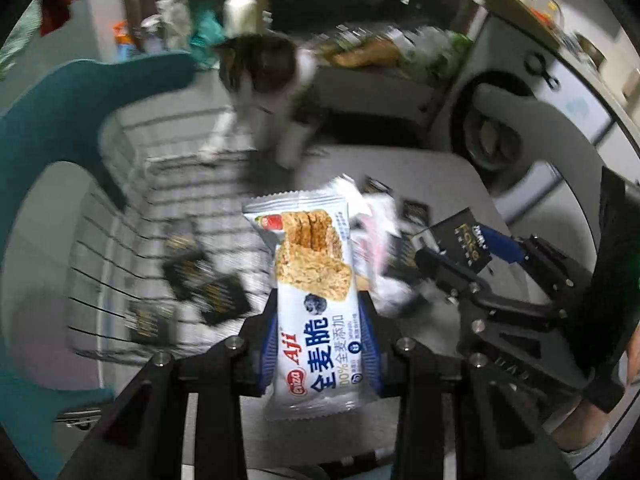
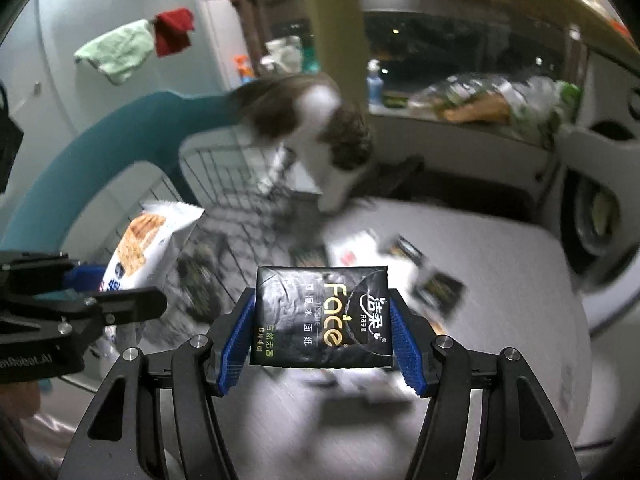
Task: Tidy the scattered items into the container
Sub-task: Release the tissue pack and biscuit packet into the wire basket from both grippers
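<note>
A white snack bar packet (image 1: pixel 316 300) is clamped between the blue pads of the left gripper (image 1: pixel 320 344), held upright with its torn-looking top edge raised well above the table (image 1: pixel 440 176). A black tissue pack (image 2: pixel 322 316) is gripped crosswise by the right gripper (image 2: pixel 322 340), its two short edges pressed against the blue pads (image 2: pixel 238 336). Both packs are held in the air, clear of the surface.

The wire basket (image 1: pixel 132 216) is seen to the left of the table, its white wire wall standing just beside the table's left edge. Several small black packs (image 1: pixel 208 280) are already lying on its floor; their number cannot be told through the blur. A teal chair back (image 1: pixel 60 120) curves around the far and left sides of the basket, closing that side off.

A cat (image 1: pixel 264 80) is perched at the basket's far rim, with a paw set near the table's back corner, so the far edge of the basket is partly taken up. The near part of the basket is left open from above.

On the table, a few more black packs (image 2: pixel 438 286) and a white wrapper (image 2: pixel 352 252) are scattered towards the middle and far side, apart from one another. The near strip of the table below the right gripper is bare. The table's right edge is rounded, and a grey chair (image 1: pixel 520 120) stands just beyond it.

In the left wrist view the right gripper is seen on the right, near the left one but not touching it.
</note>
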Motion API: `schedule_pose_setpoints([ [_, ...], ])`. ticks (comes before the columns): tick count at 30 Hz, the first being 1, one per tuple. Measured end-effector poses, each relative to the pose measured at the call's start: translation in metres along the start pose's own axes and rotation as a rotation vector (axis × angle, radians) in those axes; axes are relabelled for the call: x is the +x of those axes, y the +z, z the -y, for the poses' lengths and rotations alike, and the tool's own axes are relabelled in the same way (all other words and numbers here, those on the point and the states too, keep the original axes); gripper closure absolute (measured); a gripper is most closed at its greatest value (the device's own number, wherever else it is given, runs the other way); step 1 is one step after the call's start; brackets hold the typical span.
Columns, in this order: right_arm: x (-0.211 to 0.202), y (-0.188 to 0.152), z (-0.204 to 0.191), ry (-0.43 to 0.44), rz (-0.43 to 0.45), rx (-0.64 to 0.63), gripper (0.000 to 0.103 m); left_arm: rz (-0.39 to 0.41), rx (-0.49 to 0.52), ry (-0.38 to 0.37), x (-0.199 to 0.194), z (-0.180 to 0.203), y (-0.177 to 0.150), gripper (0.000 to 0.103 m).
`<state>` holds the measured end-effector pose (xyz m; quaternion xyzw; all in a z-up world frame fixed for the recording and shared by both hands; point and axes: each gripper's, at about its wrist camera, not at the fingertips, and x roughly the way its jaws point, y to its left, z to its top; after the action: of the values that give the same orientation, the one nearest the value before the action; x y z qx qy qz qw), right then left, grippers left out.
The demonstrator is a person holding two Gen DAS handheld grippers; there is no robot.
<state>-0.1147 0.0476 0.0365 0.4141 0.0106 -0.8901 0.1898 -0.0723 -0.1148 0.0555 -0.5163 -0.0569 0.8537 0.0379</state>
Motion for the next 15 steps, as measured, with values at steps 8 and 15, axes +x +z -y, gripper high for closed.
schedule_pose_setpoints([
  [8,0.074,0.058,-0.099,0.051,-0.13,-0.105,0.041,-0.084,-0.13,0.088,0.015,-0.098,0.023,0.064],
  [15,0.101,0.096,-0.133,0.041,-0.037,-0.11,0.041,-0.058,-0.178,0.087,0.018,-0.133,0.034,0.064],
])
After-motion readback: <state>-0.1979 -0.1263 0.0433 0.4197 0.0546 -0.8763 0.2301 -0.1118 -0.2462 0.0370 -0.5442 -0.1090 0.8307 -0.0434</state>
